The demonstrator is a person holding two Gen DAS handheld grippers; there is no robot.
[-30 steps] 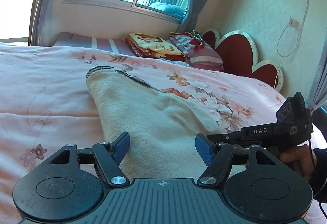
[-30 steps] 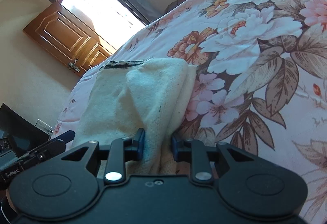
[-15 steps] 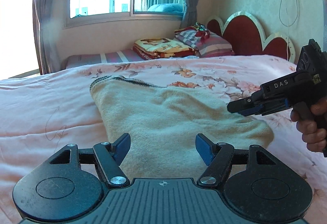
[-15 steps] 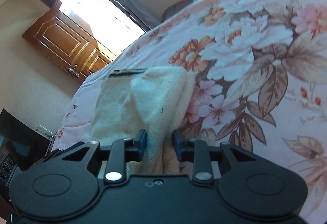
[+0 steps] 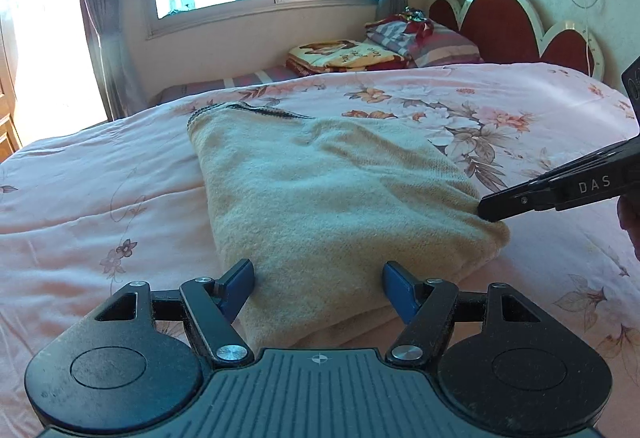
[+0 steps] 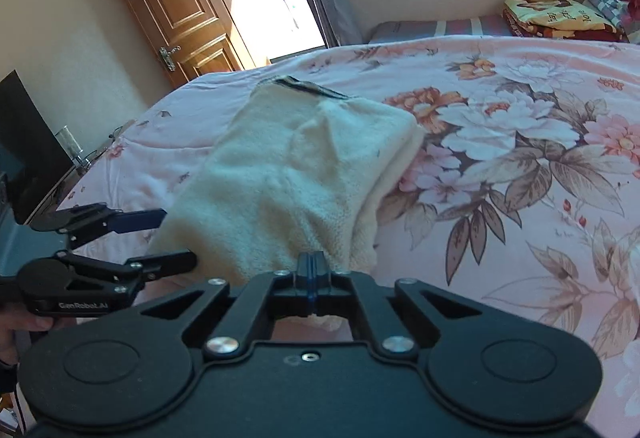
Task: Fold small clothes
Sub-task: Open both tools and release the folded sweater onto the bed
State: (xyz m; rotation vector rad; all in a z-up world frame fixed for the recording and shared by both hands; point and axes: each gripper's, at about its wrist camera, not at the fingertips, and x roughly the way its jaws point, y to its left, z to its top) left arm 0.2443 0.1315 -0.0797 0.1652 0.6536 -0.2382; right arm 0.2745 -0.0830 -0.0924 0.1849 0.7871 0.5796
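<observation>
Left wrist view: my left hand-held gripper (image 5: 318, 288) stands with its jaws wide apart, one blue pad on each side of the near end of the cream garment (image 5: 320, 198), neither pad pressing on it. The garment lies folded lengthwise on the pink floral bedspread (image 5: 100, 198), its dark-striped edge at the far end. My right hand-held gripper (image 5: 486, 208) comes in from the right of the garment, its tips together and touching the garment's near right corner.

Right wrist view: my right hand-held gripper (image 6: 314, 270) has just closed; its blue pads meet, and a bit of cream cloth shows just behind them, so I cannot tell whether cloth is pinched. The garment (image 6: 304, 166) stretches away from the pads. My left hand-held gripper (image 6: 172, 238) is at the garment's near left edge, its jaws spread.
</observation>
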